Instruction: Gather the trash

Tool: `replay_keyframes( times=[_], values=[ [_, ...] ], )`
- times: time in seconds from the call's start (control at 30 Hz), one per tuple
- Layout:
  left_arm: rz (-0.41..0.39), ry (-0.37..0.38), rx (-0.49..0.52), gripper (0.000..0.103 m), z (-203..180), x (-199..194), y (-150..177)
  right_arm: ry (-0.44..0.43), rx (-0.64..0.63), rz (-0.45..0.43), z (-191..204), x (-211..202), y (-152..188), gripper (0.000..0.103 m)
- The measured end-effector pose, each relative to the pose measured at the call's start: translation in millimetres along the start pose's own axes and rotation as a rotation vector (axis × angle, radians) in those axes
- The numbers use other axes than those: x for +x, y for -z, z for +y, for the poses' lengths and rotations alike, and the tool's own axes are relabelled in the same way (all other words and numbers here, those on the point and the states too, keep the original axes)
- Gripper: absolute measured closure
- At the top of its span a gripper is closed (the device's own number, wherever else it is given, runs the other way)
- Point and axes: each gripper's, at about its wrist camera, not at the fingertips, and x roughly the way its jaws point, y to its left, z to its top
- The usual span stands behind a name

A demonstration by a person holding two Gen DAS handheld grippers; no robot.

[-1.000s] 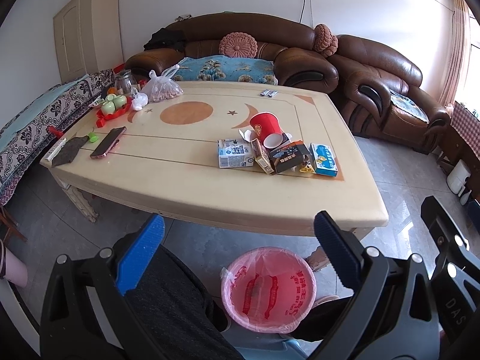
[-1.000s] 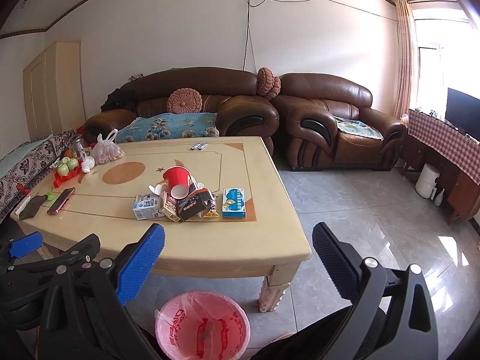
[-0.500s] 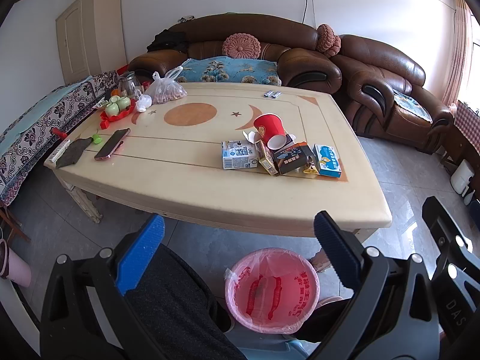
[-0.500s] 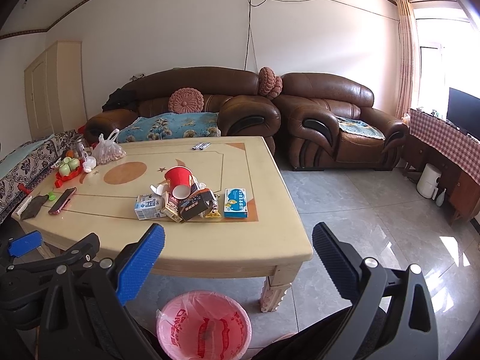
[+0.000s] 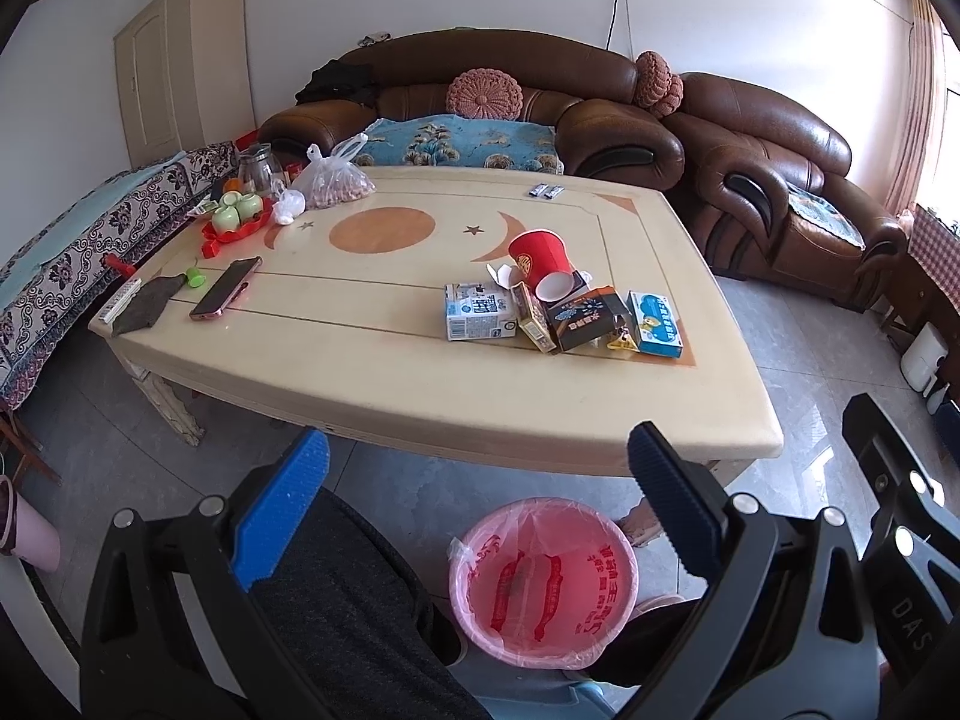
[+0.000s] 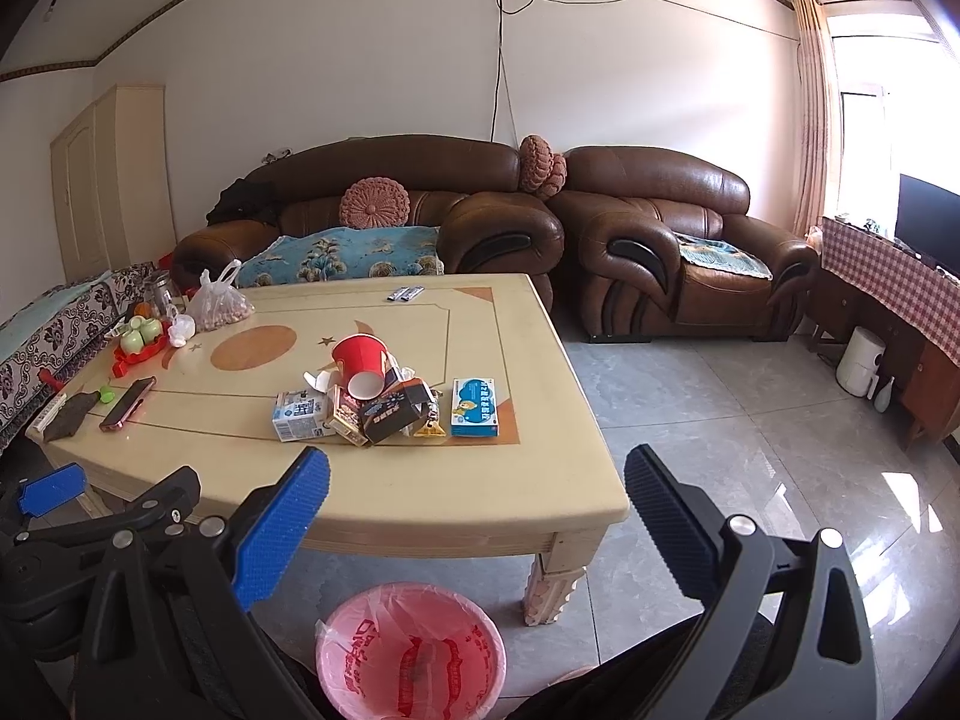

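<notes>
A pile of trash lies on the beige table [image 5: 372,372] near its right end: a tipped red paper cup [image 5: 539,261], a white milk carton [image 5: 479,312], a black box [image 5: 585,318], a blue box [image 5: 655,316] and small wrappers. The same pile shows in the right wrist view, with the red cup [image 6: 360,363] and blue box [image 6: 475,408]. A pink bin [image 5: 543,582] lined with a bag stands on the floor below the table's near edge. My left gripper [image 5: 480,468] and right gripper [image 6: 477,480] both hang open, short of the table, holding nothing.
A phone [image 5: 225,288], a dark cloth [image 5: 144,303], a red tray of green cups [image 5: 237,216] and a bag of nuts [image 5: 333,183] sit at the table's left end. Brown sofas [image 6: 678,240] stand behind. A person's dark-clothed leg [image 5: 336,600] is under the left gripper.
Both views have crept slightly forward and up toward the table. Nothing on the table has moved, and both grippers stay open.
</notes>
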Motion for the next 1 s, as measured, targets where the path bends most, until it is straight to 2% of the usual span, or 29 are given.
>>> replay_keyframes(
  times=[0.63,0.9,1.0],
  values=[
    [0.033,0.012,-0.007,0.005,5,9,1,-0.014,0.000,0.014,1,9,8,0.006],
    [0.067,0.068,0.014,0.005,8,22,4,-0.085,-0.018,0.035,1,25,9,0.006],
    [0.095,0.045,0.048,0.005,10,33,1,-0.101,-0.049,0.025,0,32,7,0.006]
  ],
)
